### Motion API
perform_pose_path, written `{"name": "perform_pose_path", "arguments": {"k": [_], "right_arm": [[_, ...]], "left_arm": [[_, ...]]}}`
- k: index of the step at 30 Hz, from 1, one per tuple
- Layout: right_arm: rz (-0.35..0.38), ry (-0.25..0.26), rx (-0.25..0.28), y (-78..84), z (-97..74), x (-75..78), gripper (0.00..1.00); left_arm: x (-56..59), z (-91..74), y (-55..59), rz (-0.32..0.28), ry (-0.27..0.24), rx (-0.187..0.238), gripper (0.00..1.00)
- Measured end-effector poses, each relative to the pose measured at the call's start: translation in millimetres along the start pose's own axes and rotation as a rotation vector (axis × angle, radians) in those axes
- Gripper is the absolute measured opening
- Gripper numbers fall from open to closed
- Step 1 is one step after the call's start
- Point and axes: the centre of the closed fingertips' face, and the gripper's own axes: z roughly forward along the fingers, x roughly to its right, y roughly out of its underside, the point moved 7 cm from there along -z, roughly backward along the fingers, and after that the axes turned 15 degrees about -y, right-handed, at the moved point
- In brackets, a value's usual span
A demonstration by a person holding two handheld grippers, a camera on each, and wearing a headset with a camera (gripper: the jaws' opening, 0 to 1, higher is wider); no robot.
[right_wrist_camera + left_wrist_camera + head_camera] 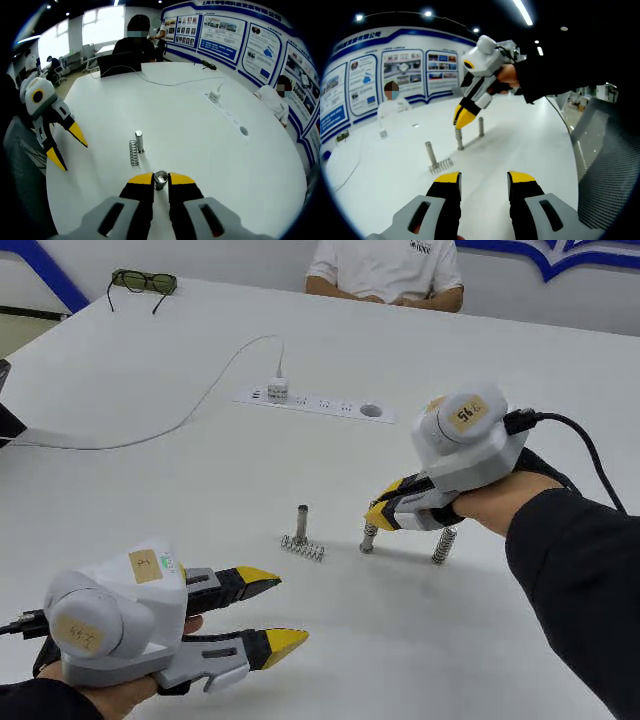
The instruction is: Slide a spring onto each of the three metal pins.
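The white, yellow-tipped left gripper [270,608] held its jaws apart, a little wire spring [303,548] lay beside the bare silver metal pin [301,522], the right gripper [380,515] pinched the middle pin [369,537], and the last pin [444,545] seemingly wore one, so work was left.

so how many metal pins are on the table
3. In the head view: the left pin stands bare beside a loose spring; the middle pin is between the right hand-held gripper's tips; the right pin wears a spring. None look hidden.
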Motion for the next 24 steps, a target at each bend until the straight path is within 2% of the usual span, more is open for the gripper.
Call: {"name": "perform_pose_path", "arguments": {"k": [24], "right_arm": [[0.034,0.000,-0.038,16.9,15.1,8.7,0.12]], "left_arm": [[-0.4,-1.0,0.9,-0.003,-0.005,-0.004,0.37]]}}
